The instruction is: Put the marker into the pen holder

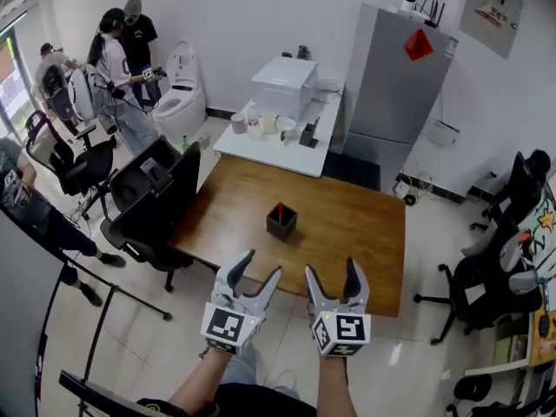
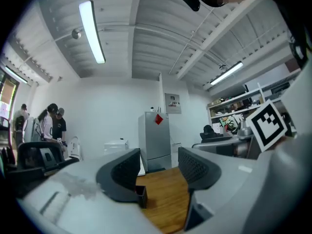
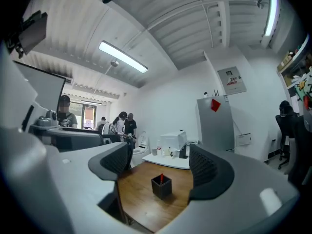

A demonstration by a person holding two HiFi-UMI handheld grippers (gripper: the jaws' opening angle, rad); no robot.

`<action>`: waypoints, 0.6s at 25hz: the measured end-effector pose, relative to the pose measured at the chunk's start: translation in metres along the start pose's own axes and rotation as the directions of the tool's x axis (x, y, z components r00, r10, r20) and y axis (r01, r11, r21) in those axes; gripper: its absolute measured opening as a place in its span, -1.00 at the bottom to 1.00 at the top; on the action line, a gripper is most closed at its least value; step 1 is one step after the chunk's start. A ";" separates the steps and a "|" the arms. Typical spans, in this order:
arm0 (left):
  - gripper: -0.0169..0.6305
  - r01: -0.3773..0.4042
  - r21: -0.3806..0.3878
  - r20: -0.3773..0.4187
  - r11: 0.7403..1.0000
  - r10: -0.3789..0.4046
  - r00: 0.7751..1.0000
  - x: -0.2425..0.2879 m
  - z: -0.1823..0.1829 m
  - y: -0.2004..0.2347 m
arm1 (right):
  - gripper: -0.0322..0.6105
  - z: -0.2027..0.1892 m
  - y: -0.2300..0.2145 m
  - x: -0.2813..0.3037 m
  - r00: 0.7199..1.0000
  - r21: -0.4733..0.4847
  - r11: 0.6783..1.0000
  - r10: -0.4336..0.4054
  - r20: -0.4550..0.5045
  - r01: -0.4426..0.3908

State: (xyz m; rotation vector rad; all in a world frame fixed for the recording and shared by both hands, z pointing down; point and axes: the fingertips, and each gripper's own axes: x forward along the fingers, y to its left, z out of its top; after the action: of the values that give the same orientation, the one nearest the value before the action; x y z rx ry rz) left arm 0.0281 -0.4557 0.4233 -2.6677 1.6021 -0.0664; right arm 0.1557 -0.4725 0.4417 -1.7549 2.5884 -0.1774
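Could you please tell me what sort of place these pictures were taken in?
Probably an office or lab workroom. A wooden table holds a black pen holder, black office chairs stand beside it, and a grey refrigerator stands further back.

Bright, even and white throughout. Lit from long ceiling tubes [image 2: 91,31], with some daylight from a window [image 1: 9,72] at far left. Only soft, faint shadows beneath the chair [image 1: 161,202]; pale glare on the floor tiles [image 1: 395,354] and a mild sheen on the desk [image 1: 347,224]. Strongly bowed in both tool views, black at the corners. Blurred up close on the left tool [image 2: 159,160] and right tool [image 3: 161,155]; sharper farther off.
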 end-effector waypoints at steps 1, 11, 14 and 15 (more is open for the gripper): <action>-0.19 -0.025 0.008 0.008 1.000 0.025 1.000 -0.009 0.007 -0.001 | 0.31 0.005 0.004 -0.004 1.000 0.000 1.000 0.004 0.003 -0.004; 0.18 -0.180 0.042 -0.037 0.983 0.182 0.983 -0.039 0.016 0.064 | 0.31 0.025 0.033 -0.006 0.998 -0.116 0.992 -0.058 0.004 0.058; 0.33 -0.171 -0.049 -0.040 0.984 0.169 0.985 -0.046 0.002 0.077 | 0.31 0.035 0.022 -0.009 0.993 -0.135 0.984 -0.110 0.046 0.115; 0.60 -0.151 -0.104 -0.031 0.983 0.149 0.988 -0.046 -0.002 0.080 | 0.31 0.038 0.018 -0.010 0.990 -0.139 0.981 -0.131 0.061 0.138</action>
State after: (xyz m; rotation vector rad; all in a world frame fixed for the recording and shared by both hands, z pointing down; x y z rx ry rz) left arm -0.0639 -0.4525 0.4204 -2.6199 1.8586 -0.0092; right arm 0.1458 -0.4599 0.4017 -1.9543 2.5047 0.0535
